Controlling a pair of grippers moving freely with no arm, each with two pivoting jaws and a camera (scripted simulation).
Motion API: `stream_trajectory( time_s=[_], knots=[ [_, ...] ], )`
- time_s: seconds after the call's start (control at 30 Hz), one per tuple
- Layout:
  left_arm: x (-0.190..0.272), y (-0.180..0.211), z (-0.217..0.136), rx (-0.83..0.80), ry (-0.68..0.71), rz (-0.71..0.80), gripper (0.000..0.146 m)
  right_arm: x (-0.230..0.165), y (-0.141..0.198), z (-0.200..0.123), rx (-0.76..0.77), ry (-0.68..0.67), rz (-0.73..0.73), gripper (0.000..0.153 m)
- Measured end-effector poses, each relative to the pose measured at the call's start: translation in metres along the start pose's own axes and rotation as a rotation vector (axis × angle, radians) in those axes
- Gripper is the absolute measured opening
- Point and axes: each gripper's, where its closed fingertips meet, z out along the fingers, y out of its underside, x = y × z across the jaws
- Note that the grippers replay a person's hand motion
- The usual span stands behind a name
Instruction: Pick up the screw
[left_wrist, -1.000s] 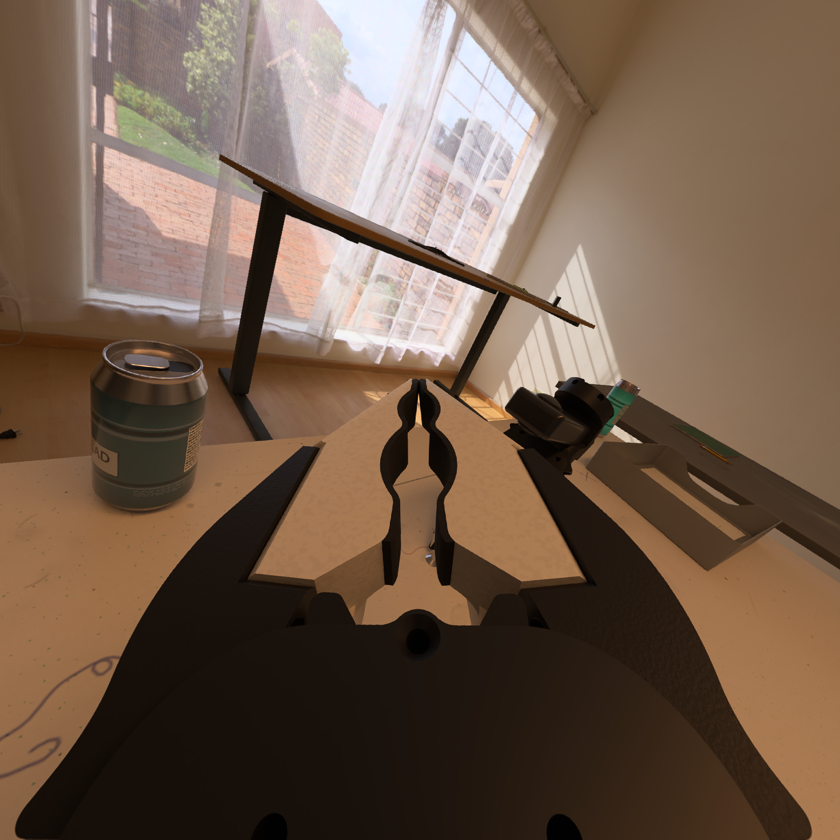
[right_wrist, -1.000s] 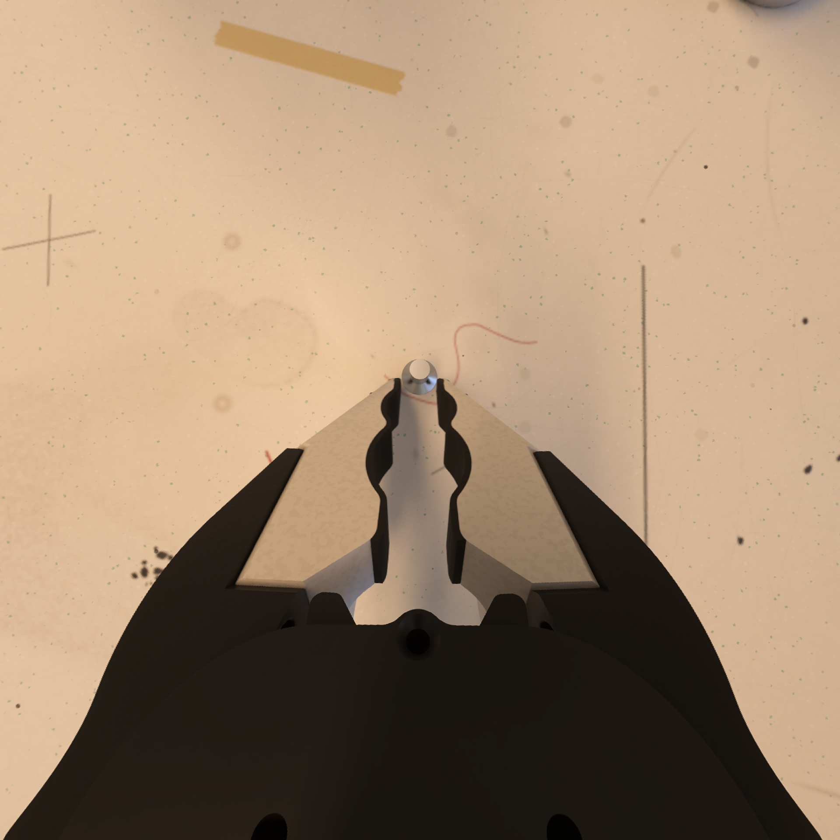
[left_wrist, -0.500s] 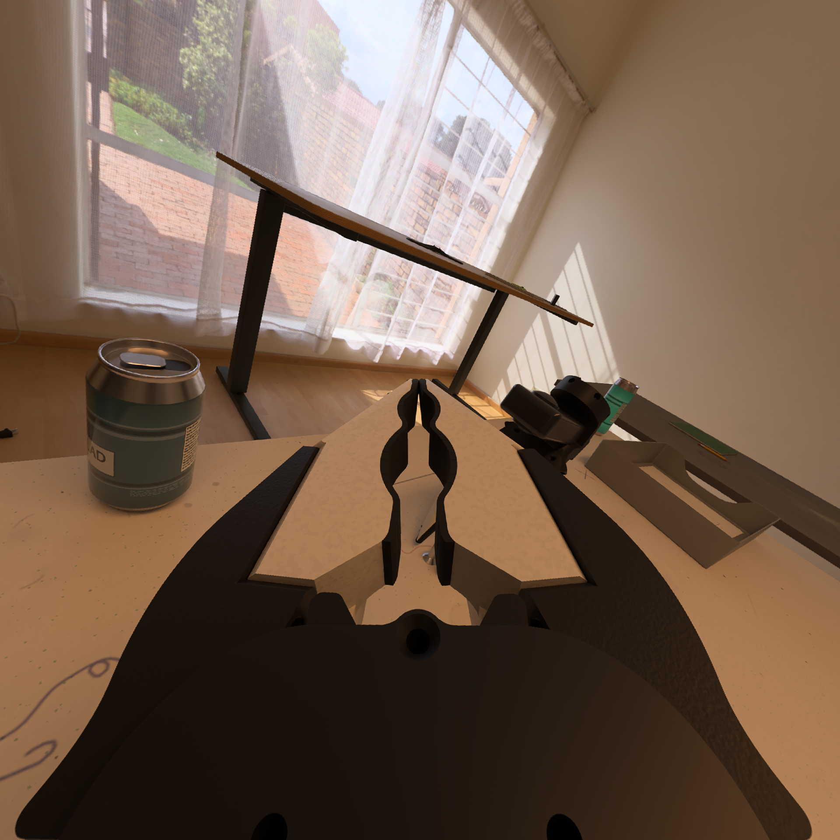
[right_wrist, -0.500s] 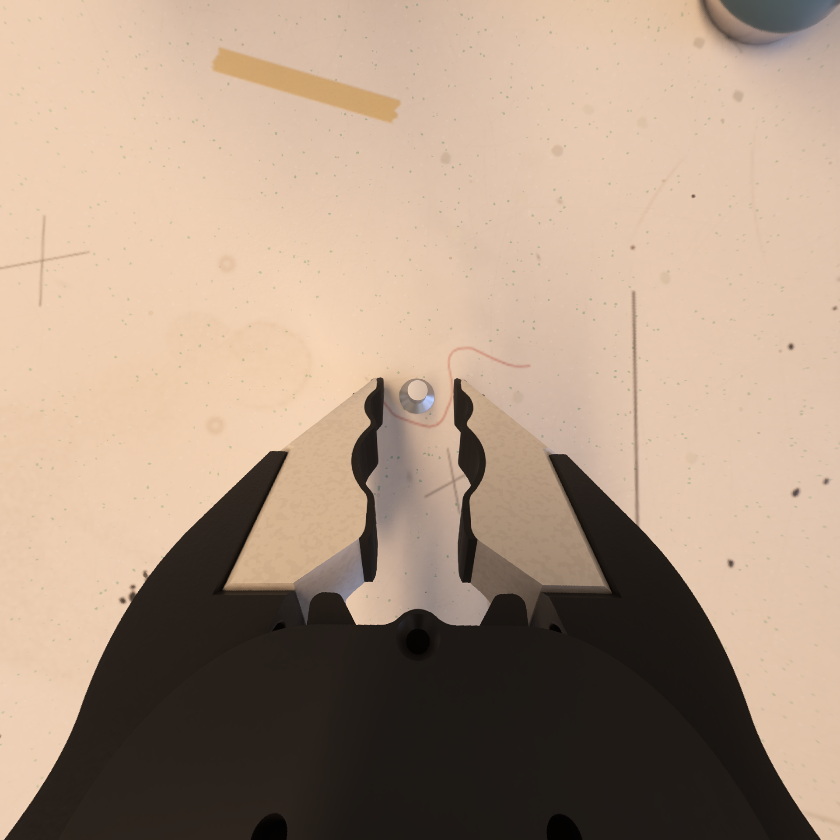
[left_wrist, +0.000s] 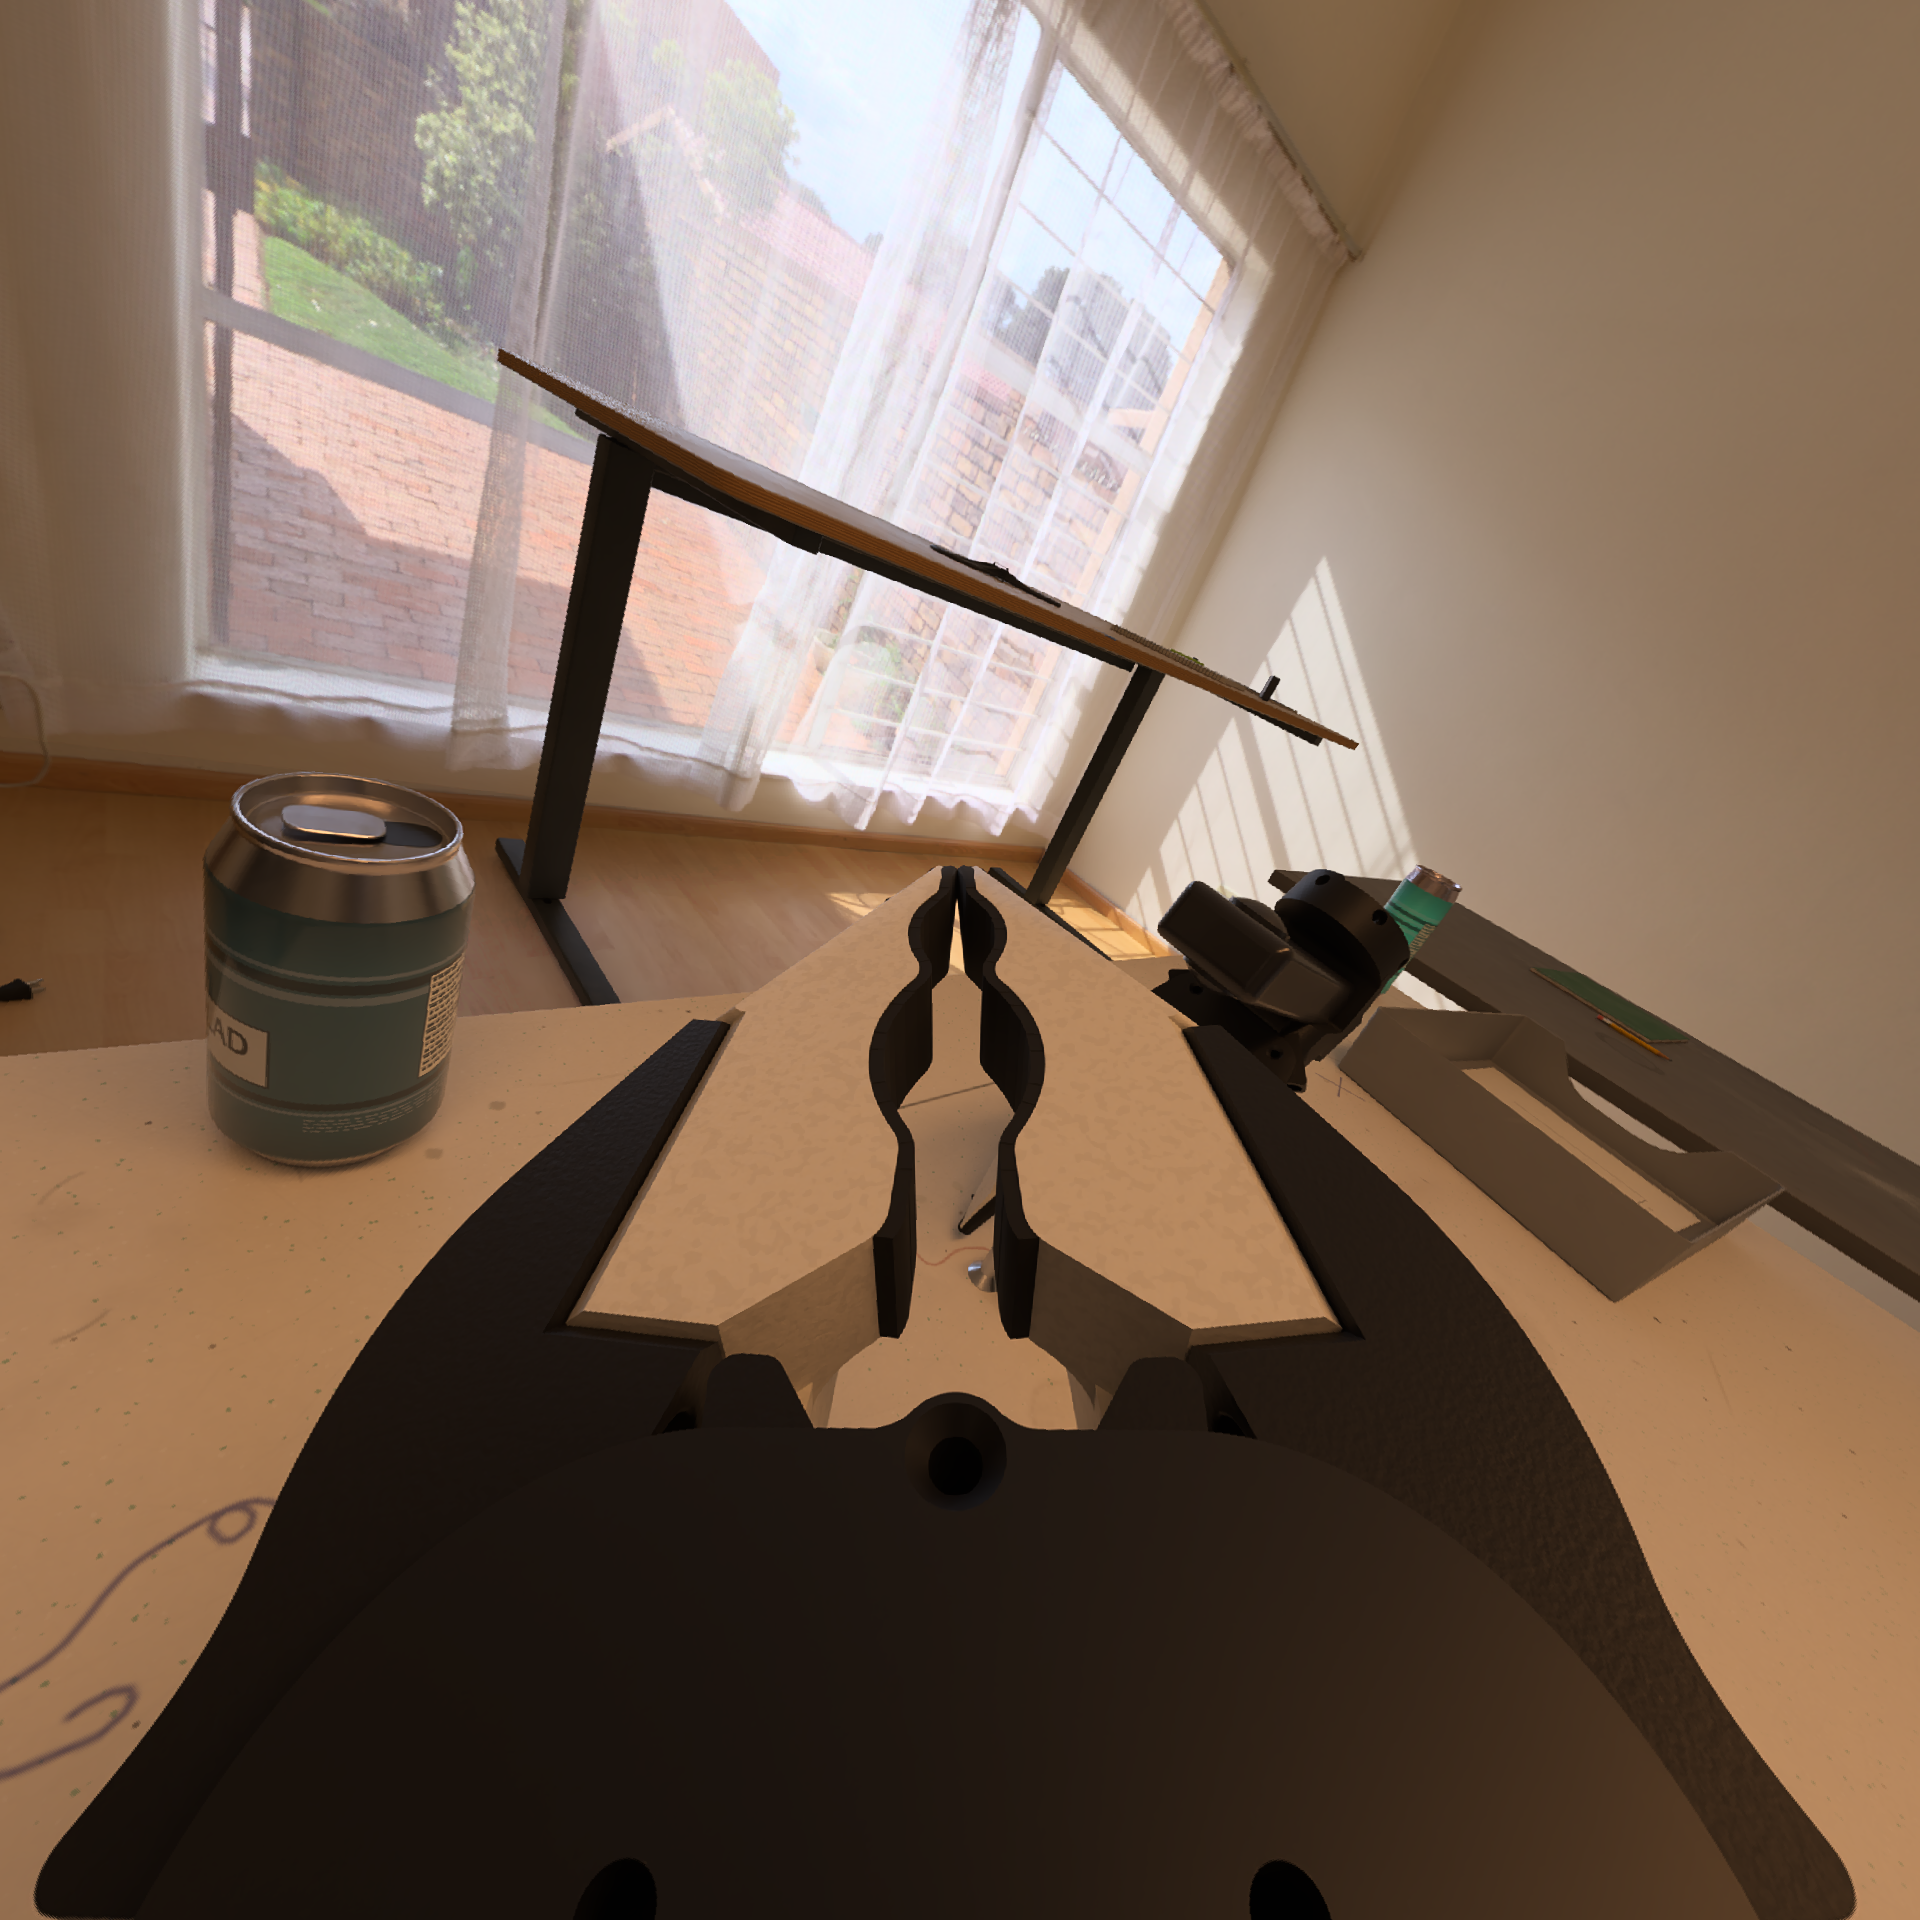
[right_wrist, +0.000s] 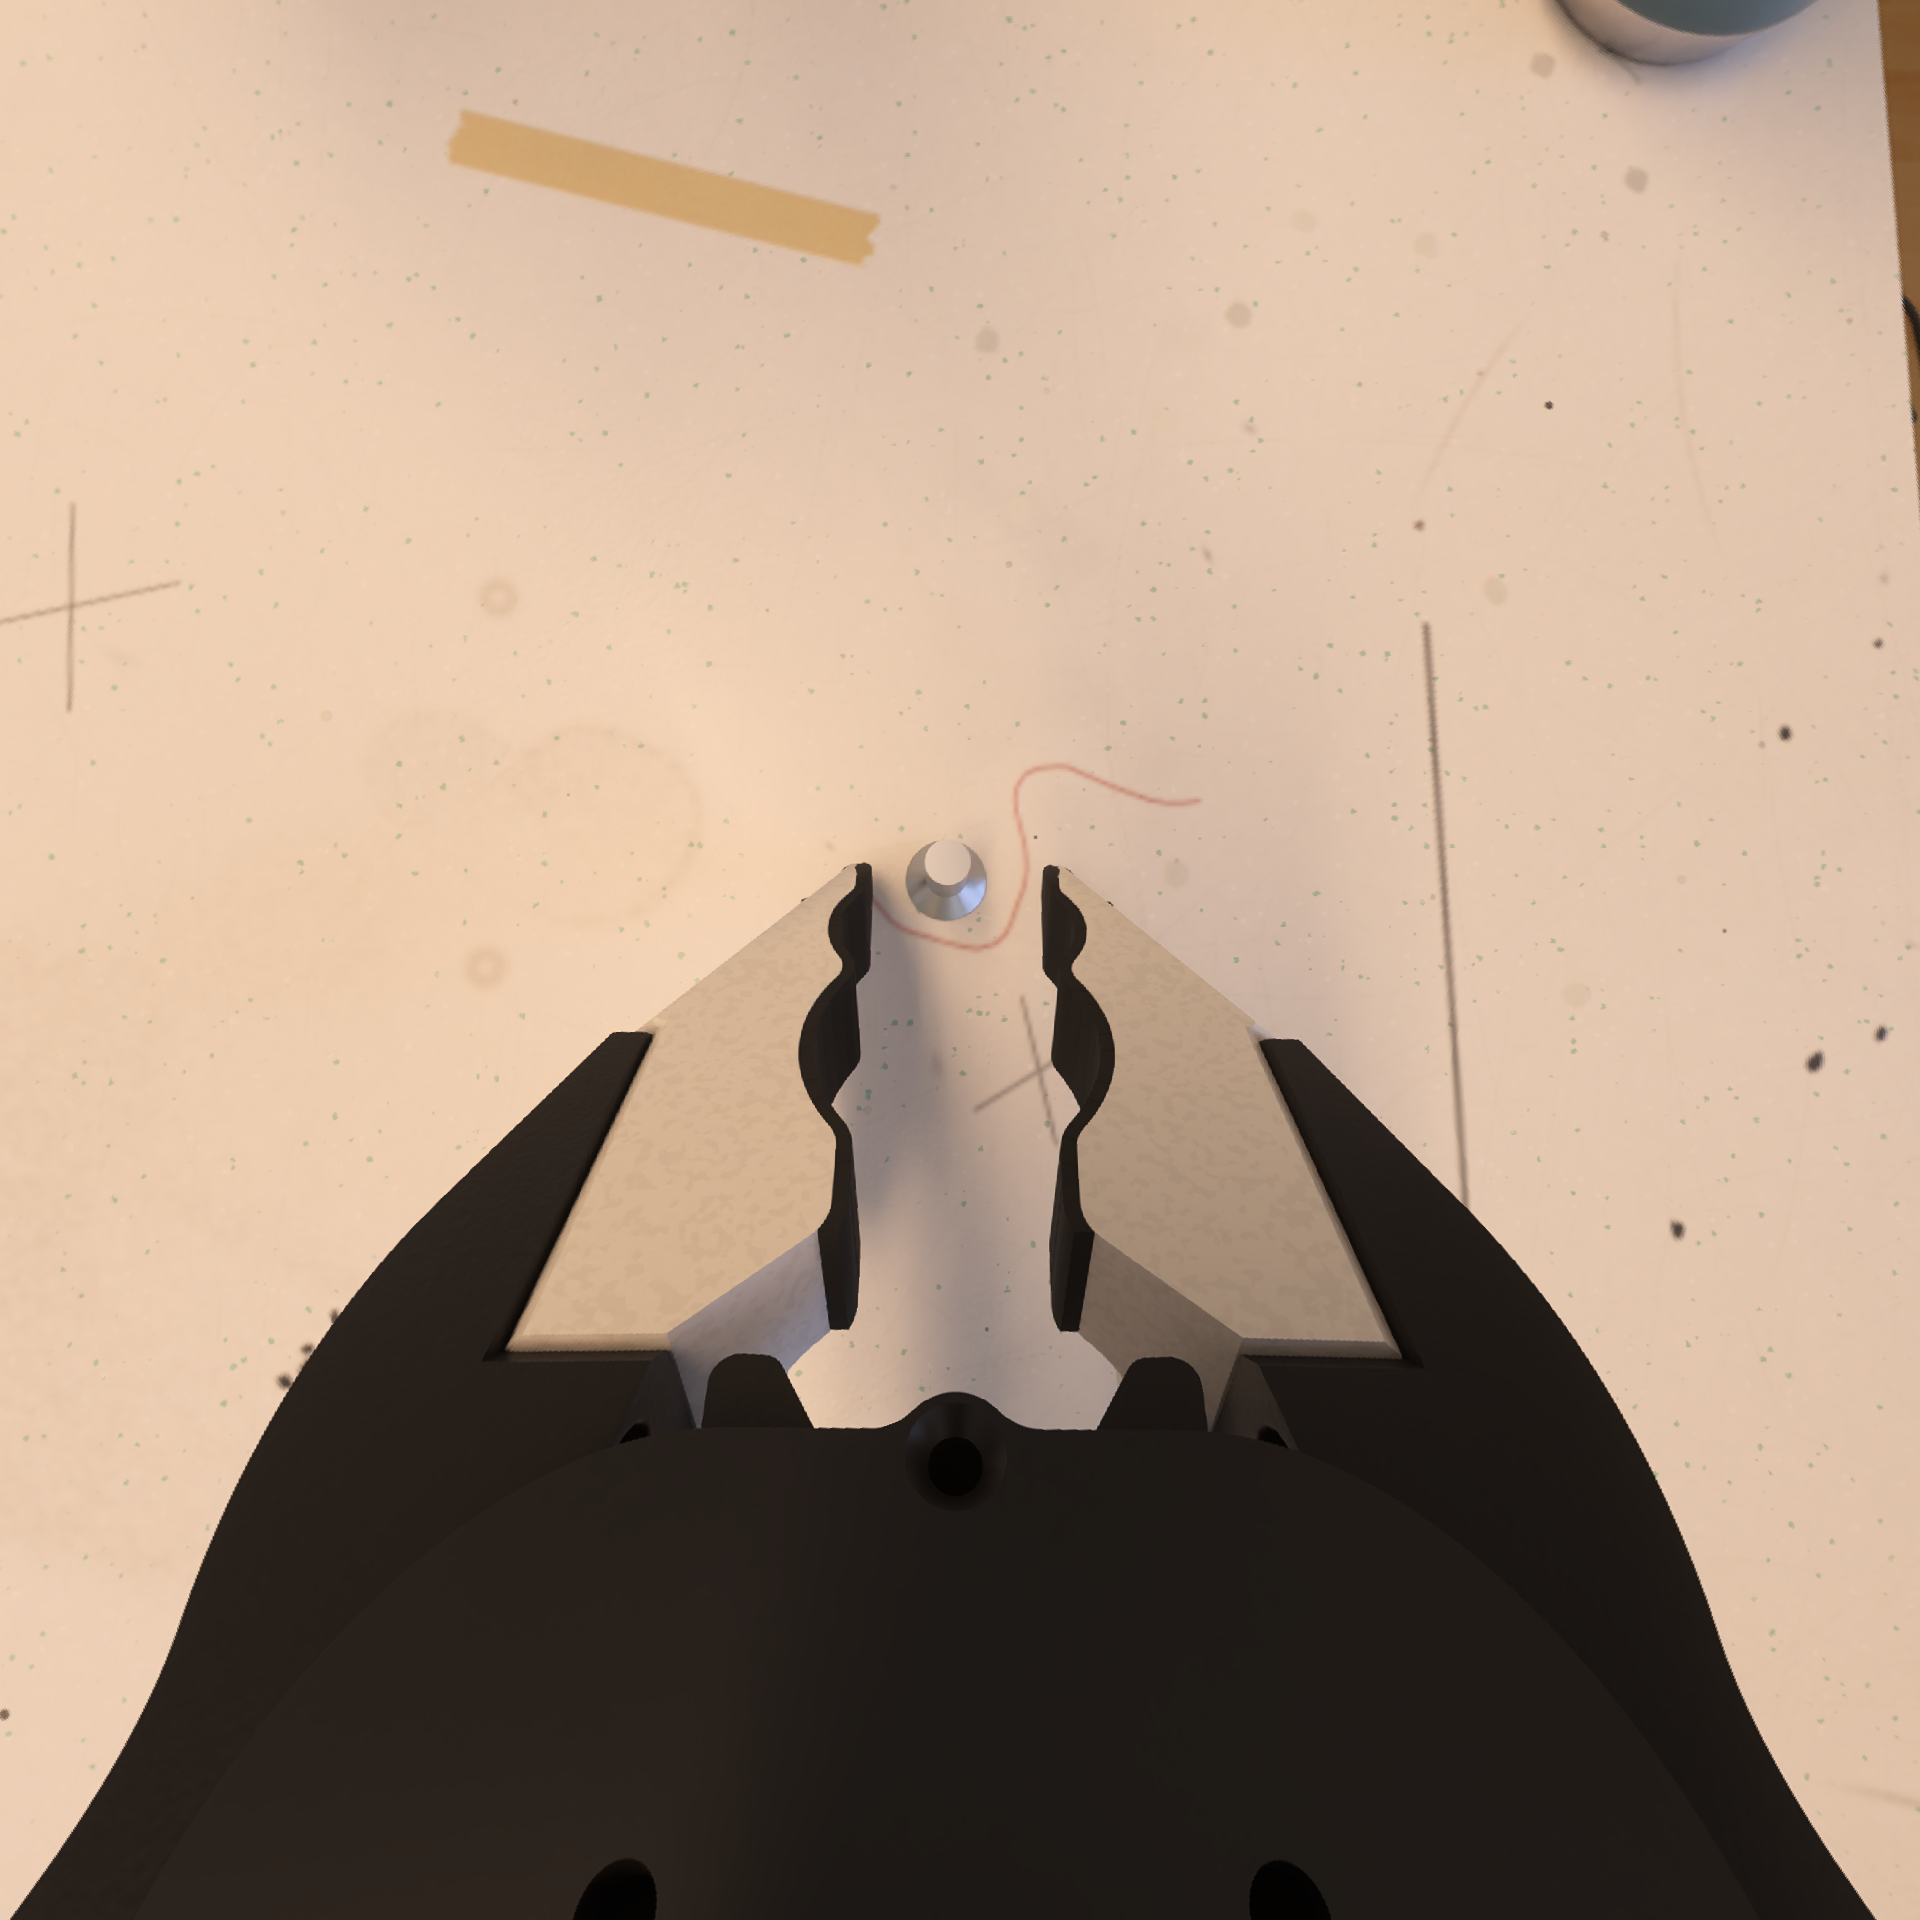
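The screw (right_wrist: 945, 881) is small and silver and stands on its head on the beige table, shaft pointing up. My right gripper (right_wrist: 956, 883) looks straight down on it and is open. The screw sits between the two fingertips, nearer the left one, and touches neither. In the left wrist view the screw (left_wrist: 980, 1276) shows through the slit between the fingers. My left gripper (left_wrist: 956, 878) is shut and empty, held low over the table. The black body of the right gripper (left_wrist: 1278, 956) shows beyond it to the right.
A teal drink can (left_wrist: 332, 966) stands on the table at the left; its edge also shows in the right wrist view (right_wrist: 1683, 26). A grey tray-like frame (left_wrist: 1538, 1132) lies at the right edge. A tape strip (right_wrist: 665, 187) and pen marks lie on the table.
My right gripper's fingers have spread from nearly shut around the screw to open, and it has risen a little. The screw stays on the table. The left gripper has barely moved.
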Motion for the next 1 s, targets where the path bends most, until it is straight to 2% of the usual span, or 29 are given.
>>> stream_trajectory(
  time_s=[0.03, 0.1, 0.17, 0.33, 0.43, 0.5, 0.83, 1.0],
  knots=[
    [0.000, 0.000, 0.000, -0.001, 0.000, 0.001, 0.000, -0.001, 0.001, 0.000, -0.001, -0.003, -0.008, 0.031],
    [0.000, 0.000, 0.000, -0.001, 0.001, 0.001, 0.000, -0.003, 0.000, 0.000, 0.001, 0.001, -0.035, 0.015],
    [0.000, 0.001, 0.001, -0.002, 0.002, 0.001, 0.000, -0.004, 0.000, 0.001, -0.003, 0.010, -0.057, 0.010],
    [0.000, 0.000, 0.000, -0.001, 0.000, 0.002, 0.000, -0.005, -0.004, 0.000, 0.014, 0.031, -0.098, 0.009],
    [0.000, 0.000, 0.000, -0.001, 0.000, 0.002, 0.000, -0.004, -0.002, 0.001, 0.004, 0.027, -0.091, 0.015],
    [0.000, 0.000, 0.000, -0.002, -0.001, 0.003, 0.000, -0.001, -0.003, -0.001, -0.003, 0.069, -0.134, 0.008],
    [0.000, 0.000, 0.000, -0.001, -0.004, 0.007, 0.000, 0.008, -0.019, -0.014, 0.060, 0.246, -0.313, 0.008],
    [0.000, 0.000, 0.000, -0.001, -0.004, 0.008, 0.000, 0.005, -0.016, -0.008, 0.010, 0.284, -0.421, 0.008]
  ],
)
